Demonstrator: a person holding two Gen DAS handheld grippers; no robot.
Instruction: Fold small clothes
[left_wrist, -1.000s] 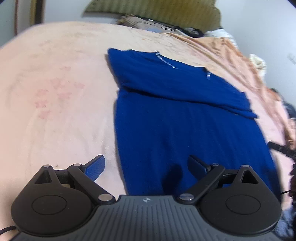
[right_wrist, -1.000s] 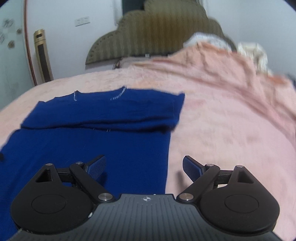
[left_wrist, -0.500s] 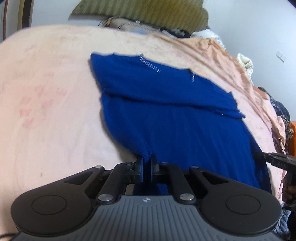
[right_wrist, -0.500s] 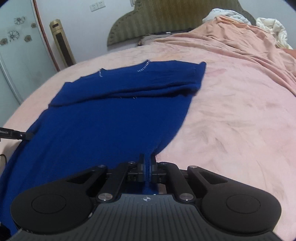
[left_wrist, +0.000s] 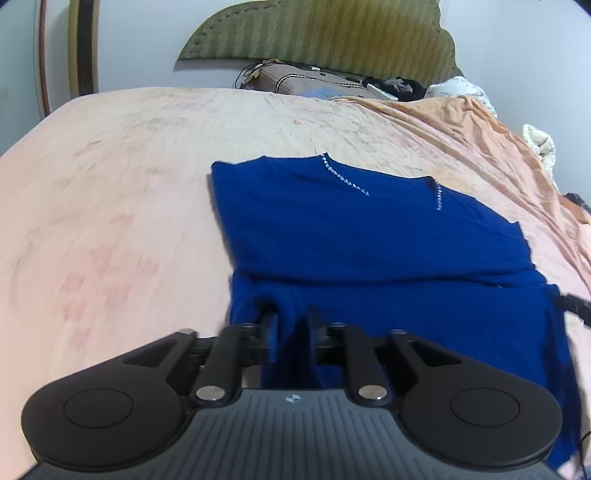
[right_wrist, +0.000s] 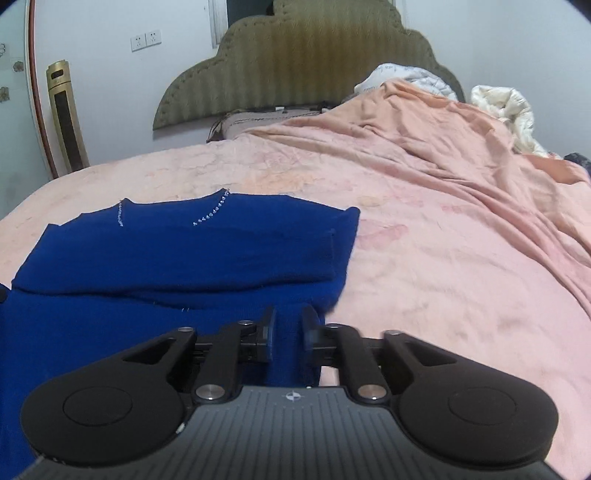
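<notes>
A dark blue top (left_wrist: 369, 236) with small silver beads at the neckline lies on the pink bed; its sleeves are folded across the chest. My left gripper (left_wrist: 291, 332) is shut on the hem at the top's left corner and lifts it toward the neckline. My right gripper (right_wrist: 288, 332) is shut on the hem at the right corner of the top (right_wrist: 184, 251) and lifts it the same way. The right gripper's tip shows at the right edge of the left wrist view (left_wrist: 576, 304).
The pink blanket (right_wrist: 443, 240) covers the bed, with a rumpled orange sheet (right_wrist: 424, 122) at the far right. A green padded headboard (right_wrist: 303, 62), pillows and clutter stand at the back. A gold tower fan (right_wrist: 66, 118) stands at the left wall.
Both grippers closed on the hem corners, then lifted and carried the lower edge forward toward the neckline. The visible lower part of the top is now shorter.
</notes>
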